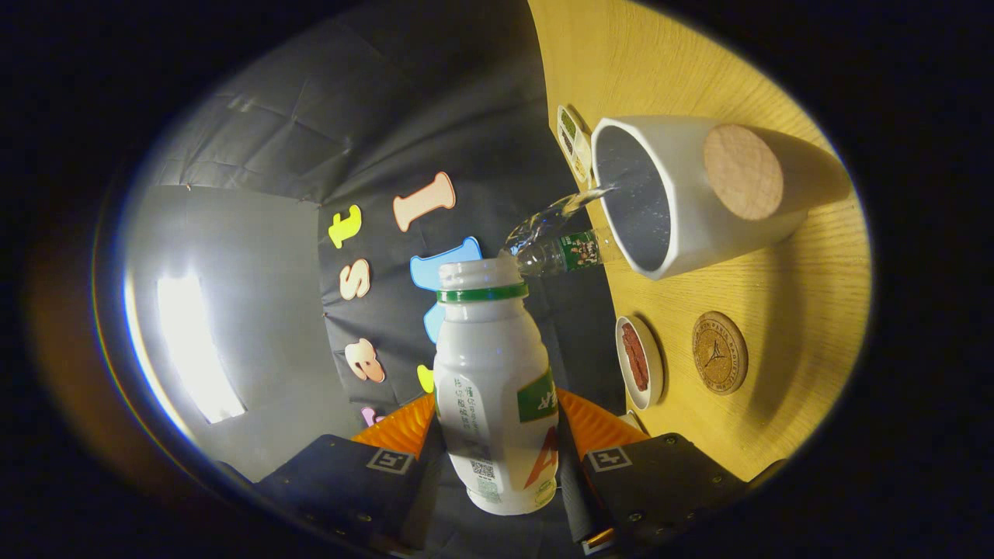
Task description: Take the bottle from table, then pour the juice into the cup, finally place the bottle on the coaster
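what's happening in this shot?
A person's handheld gripper has its jaws shut on a white bottle, tipped over on its side with its open mouth aimed toward a white cup. The bottle mouth is short of the cup rim, and no juice is visible leaving it. The cup has a round cork patch on its wall. On the wooden table beside it sit a round cork coaster, bare, and a small white dish.
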Demonstrator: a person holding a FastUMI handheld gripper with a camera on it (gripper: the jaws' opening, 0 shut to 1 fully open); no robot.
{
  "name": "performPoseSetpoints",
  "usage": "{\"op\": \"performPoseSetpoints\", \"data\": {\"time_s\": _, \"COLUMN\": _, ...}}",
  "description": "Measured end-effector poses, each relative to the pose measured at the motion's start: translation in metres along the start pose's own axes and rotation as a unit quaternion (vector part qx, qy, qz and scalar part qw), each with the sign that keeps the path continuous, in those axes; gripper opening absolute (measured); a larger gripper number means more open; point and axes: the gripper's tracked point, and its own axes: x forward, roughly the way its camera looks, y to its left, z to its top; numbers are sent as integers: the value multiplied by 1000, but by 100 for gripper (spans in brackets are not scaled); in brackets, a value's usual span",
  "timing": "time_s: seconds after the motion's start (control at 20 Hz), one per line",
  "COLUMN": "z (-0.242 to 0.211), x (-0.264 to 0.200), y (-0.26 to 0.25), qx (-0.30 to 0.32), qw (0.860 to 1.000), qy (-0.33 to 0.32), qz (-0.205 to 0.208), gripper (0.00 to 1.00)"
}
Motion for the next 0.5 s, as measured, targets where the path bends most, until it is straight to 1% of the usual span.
{"op": "performPoseSetpoints", "data": {"time_s": 0.5, "z": 0, "x": 0, "y": 2, "qx": 11, "qw": 1000, "qy": 1, "qz": 7, "gripper": 66}}
